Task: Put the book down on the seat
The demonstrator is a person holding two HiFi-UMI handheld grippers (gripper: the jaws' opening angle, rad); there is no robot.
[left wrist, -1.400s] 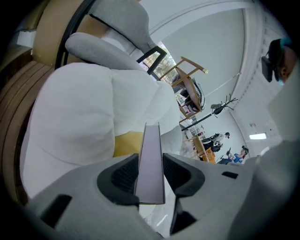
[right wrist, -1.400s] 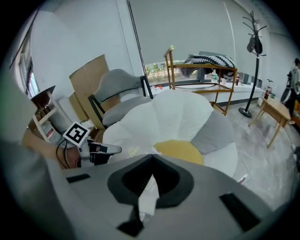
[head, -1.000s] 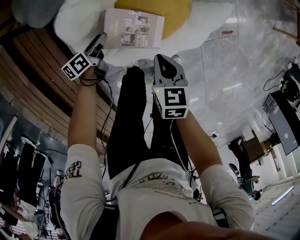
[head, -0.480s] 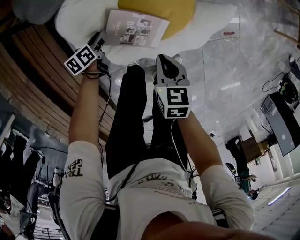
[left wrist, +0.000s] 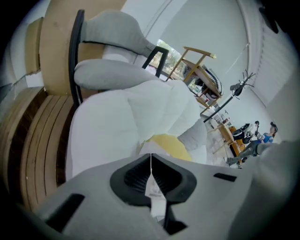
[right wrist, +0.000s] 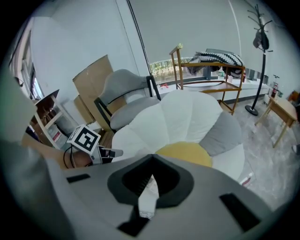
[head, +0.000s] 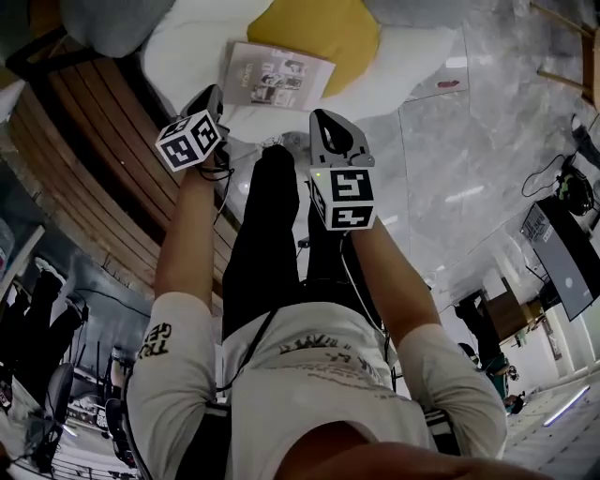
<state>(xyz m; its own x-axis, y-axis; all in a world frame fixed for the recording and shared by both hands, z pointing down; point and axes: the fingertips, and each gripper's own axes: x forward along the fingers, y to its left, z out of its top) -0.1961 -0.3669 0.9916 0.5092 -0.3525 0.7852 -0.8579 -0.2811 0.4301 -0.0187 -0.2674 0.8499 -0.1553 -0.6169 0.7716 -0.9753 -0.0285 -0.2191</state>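
Observation:
The book [head: 278, 75] lies flat, cover up, on the flower-shaped seat [head: 192, 42], across a white petal and the edge of the yellow centre [head: 319, 33]. My left gripper [head: 212, 97] hovers just below and left of the book, clear of it. Its jaws have just been closing and now meet at the tips [left wrist: 151, 161] with nothing between them. My right gripper [head: 328, 124] hangs below the book's right end, above the seat's rim, with its tips together [right wrist: 151, 158] and nothing in them. The right gripper view also shows the left gripper [right wrist: 117, 152] over the seat [right wrist: 183, 117].
Curved wooden slats [head: 103, 141] run along the seat's left side, and a marble floor [head: 469, 141] lies to the right. A grey cushion [head: 112, 23] sits behind the seat. The person's legs [head: 262, 244] stand in front. Further back are a wooden rack [right wrist: 206, 70] and a coat stand [right wrist: 260, 47].
The left gripper has drawn back from the book's lower left corner, rolled, and closed its jaws. The book stays flat on the seat. The right gripper has shifted only slightly.

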